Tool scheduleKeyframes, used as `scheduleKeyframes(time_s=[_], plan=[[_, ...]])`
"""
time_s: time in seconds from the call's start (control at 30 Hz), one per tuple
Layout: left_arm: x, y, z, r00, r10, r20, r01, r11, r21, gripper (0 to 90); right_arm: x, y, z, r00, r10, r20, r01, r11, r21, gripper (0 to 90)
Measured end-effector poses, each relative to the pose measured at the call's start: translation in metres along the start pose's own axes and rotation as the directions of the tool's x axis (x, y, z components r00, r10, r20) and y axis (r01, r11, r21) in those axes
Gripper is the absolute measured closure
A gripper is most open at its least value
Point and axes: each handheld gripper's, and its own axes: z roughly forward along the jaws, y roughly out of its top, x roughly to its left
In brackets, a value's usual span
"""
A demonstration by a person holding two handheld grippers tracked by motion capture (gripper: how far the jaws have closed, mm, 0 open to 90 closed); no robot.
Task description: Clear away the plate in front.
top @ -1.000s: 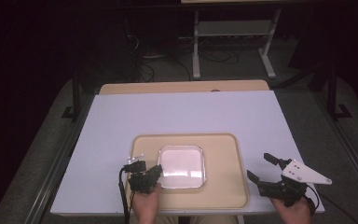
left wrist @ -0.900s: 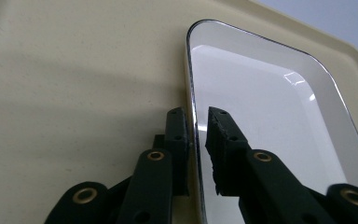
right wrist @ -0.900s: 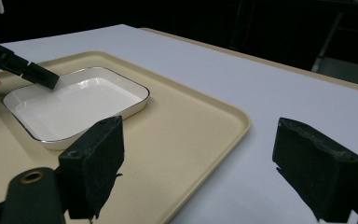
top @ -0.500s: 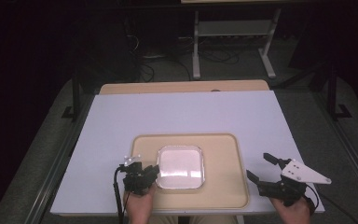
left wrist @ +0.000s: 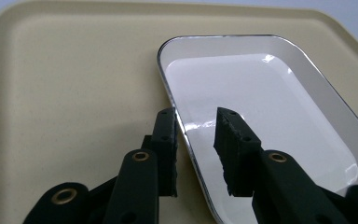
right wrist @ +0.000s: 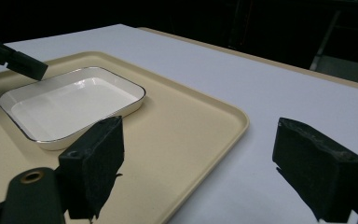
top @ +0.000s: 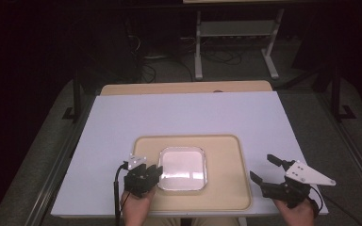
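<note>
Straddling near-left rim of empty white dish [left wrist: 270,107], left gripper [left wrist: 196,135] jaws had just been opening, released. Dish sat on beige tray [top: 226,160] on bench [top: 188,113]. Right gripper [top: 266,169] jaws gaped beside tray.

No text, label, brand, number or sign can be read anywhere in these pictures.
</note>
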Motion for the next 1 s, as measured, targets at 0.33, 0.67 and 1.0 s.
scheduleKeyframes(time_s=[0.33,0.67,1.0], plan=[[0.003,0.01,-0.006,0.9854,0.136,0.102,-0.13,0.9895,-0.063,59.7,0.0,0.0,0.002,1.0,-0.005,0.005,0.005,1.0,0.012,15.6],[0.016,0.013,-0.01,0.9362,0.27,0.225,-0.251,0.9619,-0.108,53.7,-0.002,-0.001,0.003,0.9997,-0.002,0.026,0.002,1.0,0.023,15.6],[0.036,0.019,-0.031,0.8819,0.401,0.249,-0.369,0.9146,-0.166,49.8,-0.003,-0.002,0.004,0.9991,0.003,0.043,-0.004,0.999,0.032,15.6]])
